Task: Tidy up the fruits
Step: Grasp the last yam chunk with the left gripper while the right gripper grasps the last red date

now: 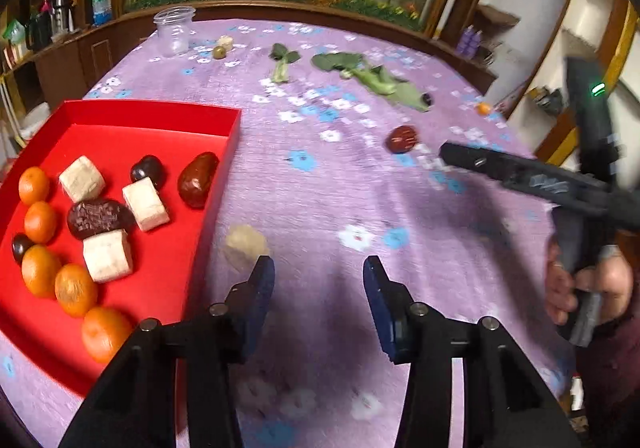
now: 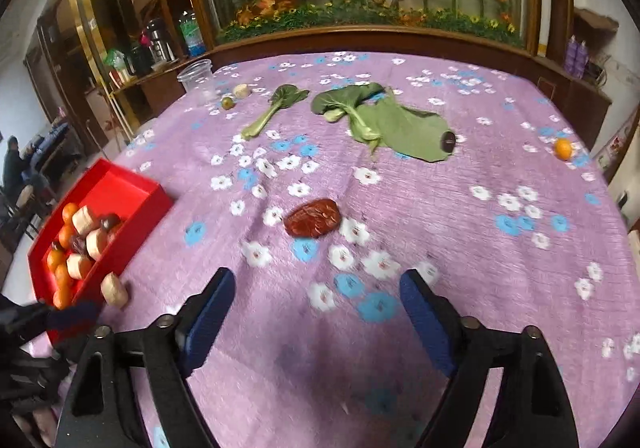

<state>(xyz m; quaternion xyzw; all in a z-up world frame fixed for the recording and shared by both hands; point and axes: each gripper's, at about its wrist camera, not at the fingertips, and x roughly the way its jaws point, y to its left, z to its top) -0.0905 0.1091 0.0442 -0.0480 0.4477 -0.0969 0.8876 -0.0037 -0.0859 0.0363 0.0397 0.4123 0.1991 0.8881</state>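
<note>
Purple flowered cloth [image 2: 460, 248] covers my whole table, with a planted glass case along the far edge. At far left I see the red tray [image 1: 152, 116], holding small oranges [image 1: 39, 222], pale cut chunks [image 1: 82, 178], a red date [image 1: 197, 179] and dark round fruits [image 1: 148, 169]. Just outside its right wall lies one loose pale chunk [image 1: 245, 244], right beside my left gripper [image 1: 320, 288], whose blue pads stand apart over bare cloth with nothing between them. Farther back sit a clear plastic cup [image 2: 198, 82], a green olive-like fruit [image 2: 227, 103] and another pale piece [image 2: 242, 90]. Two bok choy pieces [image 2: 360, 116] lie mid-table, a dark fruit [image 2: 448, 140] touching the larger leaf. A wrinkled red date [image 2: 313, 217] rests alone ahead of my right gripper [image 2: 316, 312], which is spread wide and empty. Near the far right edge lies a single small orange [image 2: 563, 148].
</note>
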